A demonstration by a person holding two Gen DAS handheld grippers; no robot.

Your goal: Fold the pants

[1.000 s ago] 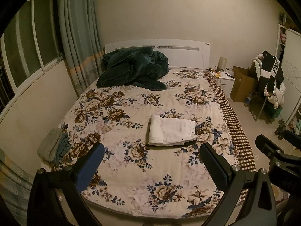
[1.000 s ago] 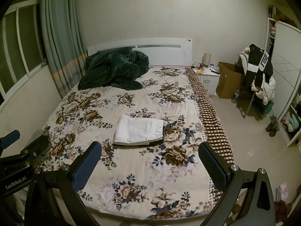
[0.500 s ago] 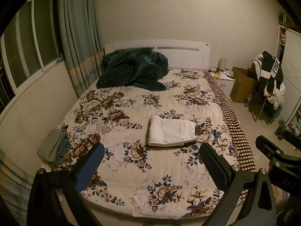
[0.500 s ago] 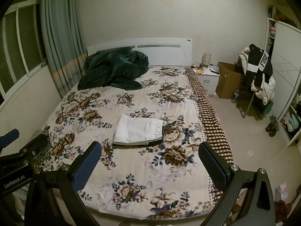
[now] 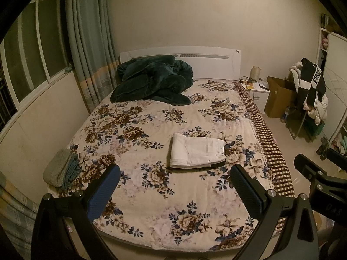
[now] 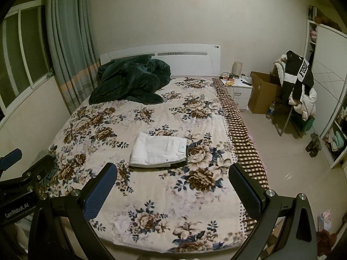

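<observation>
White pants (image 5: 196, 151) lay folded into compact rectangle on floral bedspread (image 5: 138, 138), ahead of both tools, apart. Left gripper (image 5: 173, 186) and right gripper (image 6: 172, 184) spread wide, empty, held back; folding judged complete.

Bare bedspread (image 5: 151, 173) around folded pants (image 5: 196, 152), green blanket (image 5: 151, 82) far behind
</observation>
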